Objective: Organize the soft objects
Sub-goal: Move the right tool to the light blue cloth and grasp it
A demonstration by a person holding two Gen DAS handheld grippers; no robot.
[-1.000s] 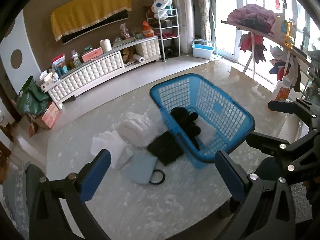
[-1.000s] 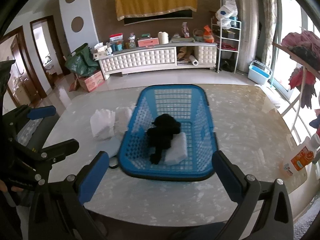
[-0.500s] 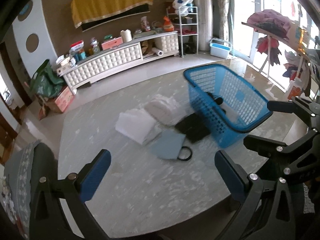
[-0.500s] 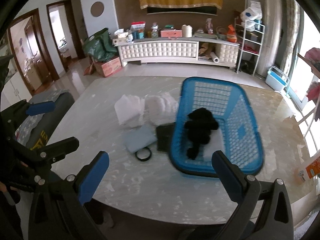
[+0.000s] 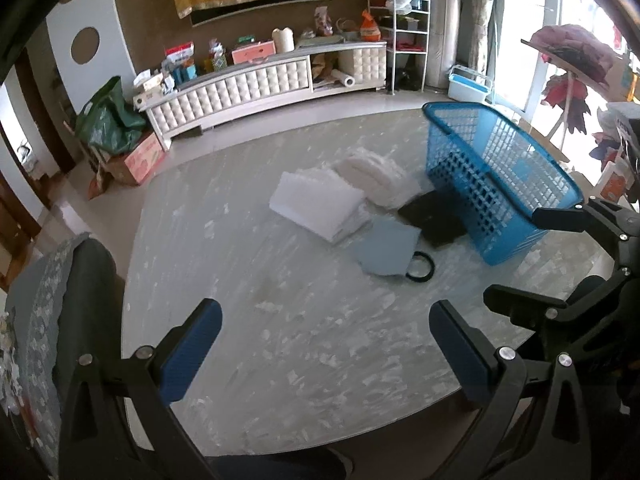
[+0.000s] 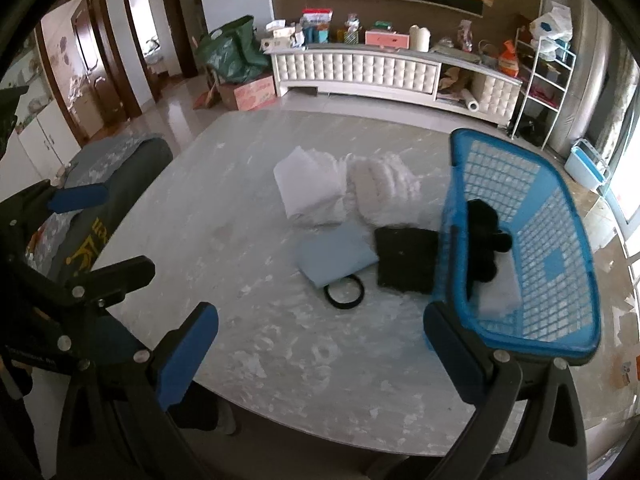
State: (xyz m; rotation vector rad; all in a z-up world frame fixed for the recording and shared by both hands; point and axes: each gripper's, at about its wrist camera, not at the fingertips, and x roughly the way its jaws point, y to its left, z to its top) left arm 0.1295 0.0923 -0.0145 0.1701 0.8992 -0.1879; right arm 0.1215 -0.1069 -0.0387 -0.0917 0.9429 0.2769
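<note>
Right wrist view: my right gripper (image 6: 320, 350) has its jaws spread wide with nothing in them, hovering over the near edge of the marble tabletop (image 6: 248, 240). Left gripper (image 5: 326, 346) is the same deal, wide apart and empty. The blue basket (image 6: 560, 264) sits on the right with a black soft item (image 6: 486, 240) and a white pad (image 6: 502, 288) inside. Just left of it on the tabletop: a black cloth (image 6: 406, 260) touching the basket, a light blue cloth (image 6: 336, 256), a black ring (image 6: 344, 292), a folded white cloth (image 6: 310, 190) and a fluffy white one (image 6: 384, 190).
</note>
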